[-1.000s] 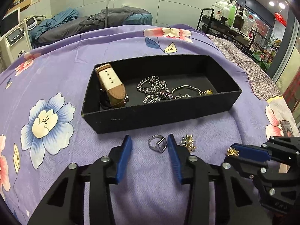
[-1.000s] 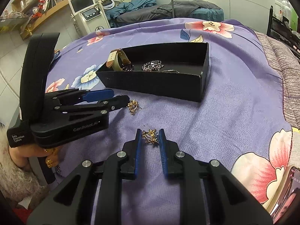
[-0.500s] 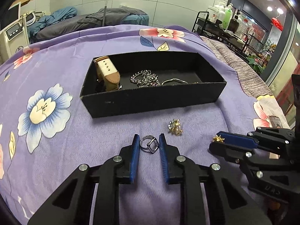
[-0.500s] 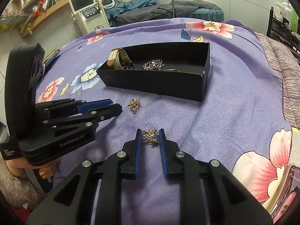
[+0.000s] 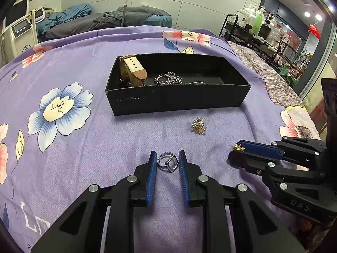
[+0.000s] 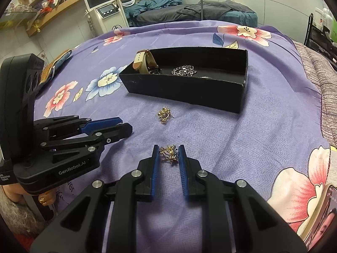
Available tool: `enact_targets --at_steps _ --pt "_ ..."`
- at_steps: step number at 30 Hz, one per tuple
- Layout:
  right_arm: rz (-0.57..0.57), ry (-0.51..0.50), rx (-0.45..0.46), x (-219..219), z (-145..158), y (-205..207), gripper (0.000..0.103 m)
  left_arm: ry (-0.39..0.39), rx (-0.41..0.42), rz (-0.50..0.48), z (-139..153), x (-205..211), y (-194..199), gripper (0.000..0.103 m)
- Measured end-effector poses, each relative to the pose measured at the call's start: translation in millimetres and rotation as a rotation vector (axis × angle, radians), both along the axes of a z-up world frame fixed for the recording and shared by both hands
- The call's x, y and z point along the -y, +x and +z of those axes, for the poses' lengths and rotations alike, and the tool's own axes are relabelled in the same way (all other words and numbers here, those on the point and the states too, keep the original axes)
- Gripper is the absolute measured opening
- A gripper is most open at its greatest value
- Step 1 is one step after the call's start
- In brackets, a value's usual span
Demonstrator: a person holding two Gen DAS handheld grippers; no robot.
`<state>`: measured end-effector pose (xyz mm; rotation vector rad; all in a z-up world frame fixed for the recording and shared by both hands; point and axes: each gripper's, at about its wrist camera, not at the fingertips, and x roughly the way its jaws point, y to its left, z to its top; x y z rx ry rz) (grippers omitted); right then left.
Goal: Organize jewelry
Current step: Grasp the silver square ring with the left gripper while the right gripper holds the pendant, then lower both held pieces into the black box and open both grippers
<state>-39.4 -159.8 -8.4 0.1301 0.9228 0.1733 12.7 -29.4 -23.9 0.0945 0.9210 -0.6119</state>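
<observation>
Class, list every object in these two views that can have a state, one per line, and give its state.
Left gripper: shut on the silver ring.
Right gripper: shut on a gold earring.
Second gold earring: loose on the purple bedspread.
Black box: open, no lid.
Watch: in the box, propped at its left end.
Silver chain: piled in the box.

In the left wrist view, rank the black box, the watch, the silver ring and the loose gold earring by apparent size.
1. Black box.
2. Watch.
3. Silver ring and gold earring: look alike; the ring's nearness makes ranking unsure.
</observation>
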Motion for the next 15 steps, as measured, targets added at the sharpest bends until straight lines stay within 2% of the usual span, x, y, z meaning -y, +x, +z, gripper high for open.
enact_targets --at_steps 15 --pt "-0.015 0.004 0.032 5 14 5 0.019 -0.009 0.032 -0.012 15 4 4 0.021"
